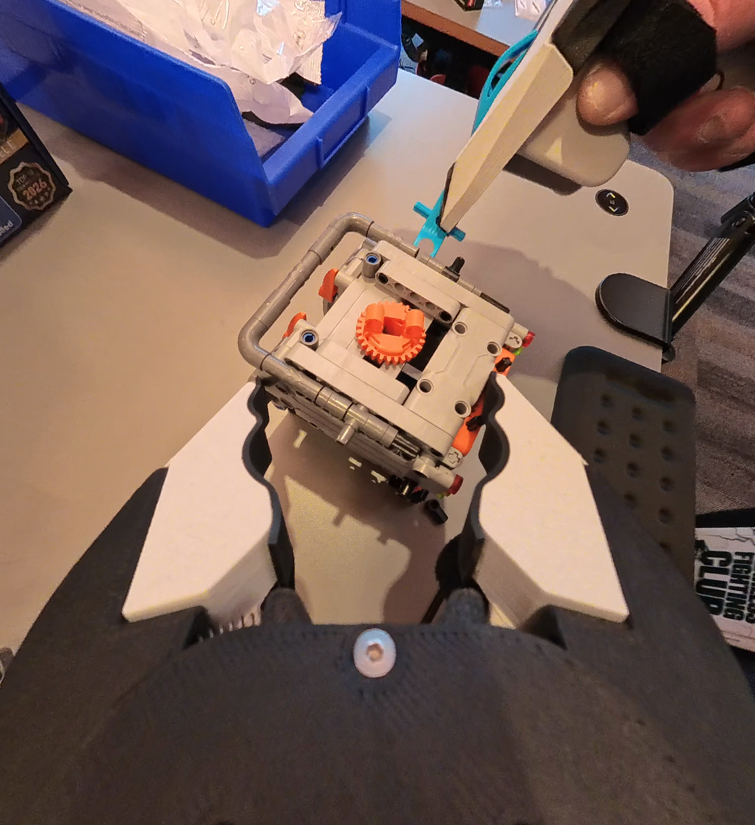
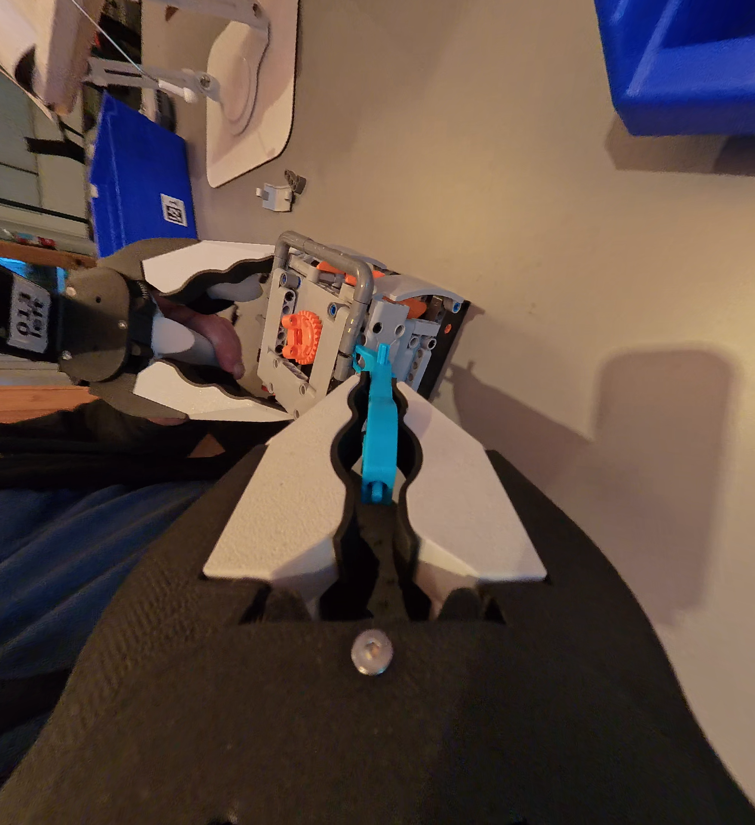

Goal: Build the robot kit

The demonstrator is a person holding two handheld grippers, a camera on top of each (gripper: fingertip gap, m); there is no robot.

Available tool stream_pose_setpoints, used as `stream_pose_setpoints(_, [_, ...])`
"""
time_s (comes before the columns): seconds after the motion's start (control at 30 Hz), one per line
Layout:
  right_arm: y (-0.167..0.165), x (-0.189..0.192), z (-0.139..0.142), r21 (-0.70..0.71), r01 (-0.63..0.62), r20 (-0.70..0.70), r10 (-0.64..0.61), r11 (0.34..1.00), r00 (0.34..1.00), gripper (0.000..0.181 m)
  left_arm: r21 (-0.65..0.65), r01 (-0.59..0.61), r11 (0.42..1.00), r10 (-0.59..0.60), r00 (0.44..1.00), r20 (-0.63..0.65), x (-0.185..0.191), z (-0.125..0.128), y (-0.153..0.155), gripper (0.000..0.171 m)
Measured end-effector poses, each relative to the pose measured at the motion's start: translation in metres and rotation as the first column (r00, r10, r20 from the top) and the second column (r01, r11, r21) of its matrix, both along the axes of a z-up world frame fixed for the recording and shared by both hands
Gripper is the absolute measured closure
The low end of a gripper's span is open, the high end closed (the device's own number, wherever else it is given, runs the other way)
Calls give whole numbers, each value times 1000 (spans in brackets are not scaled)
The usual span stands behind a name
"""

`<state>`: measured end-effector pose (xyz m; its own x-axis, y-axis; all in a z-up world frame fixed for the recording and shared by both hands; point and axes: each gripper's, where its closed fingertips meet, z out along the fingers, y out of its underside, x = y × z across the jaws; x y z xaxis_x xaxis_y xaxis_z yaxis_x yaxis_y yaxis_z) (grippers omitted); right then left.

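My left gripper is shut on a grey brick-built block with an orange gear on its top face and a grey pipe frame along its left side, held above the table. My right gripper is shut on a turquoise plastic tool. The tool's forked tip touches the block's far edge. In the left wrist view the right gripper comes down from the upper right, the tool's tip against the block's back corner.
A blue bin with crumpled clear bags stands at the back left on the grey table. A dark printed box is at the far left. A black perforated piece lies right. Small loose parts and a white pad lie farther off. The tips of one gripper are about 8 cm away from the tips of the other.
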<state>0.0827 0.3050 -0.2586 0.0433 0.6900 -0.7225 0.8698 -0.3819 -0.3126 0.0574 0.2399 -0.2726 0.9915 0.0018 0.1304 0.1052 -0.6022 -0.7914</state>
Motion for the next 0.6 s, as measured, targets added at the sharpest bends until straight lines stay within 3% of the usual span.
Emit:
stream_pose_setpoints(0.17, [-1,2,-2,-168,7,19,-4,986,1000,176,10,5,1000,-5,1000,4,0,0,0,77])
stream_pose_setpoints(0.37, [-4,2,-4,-271,-33,-45,22,962,999,176,23,16,1000,-17,1000,16,-1,0,-1,77])
stream_pose_setpoints(0.6, [-6,2,-8,-498,-40,-121,-24,866,992,176,34,24,999,-25,999,29,-2,0,-2,77])
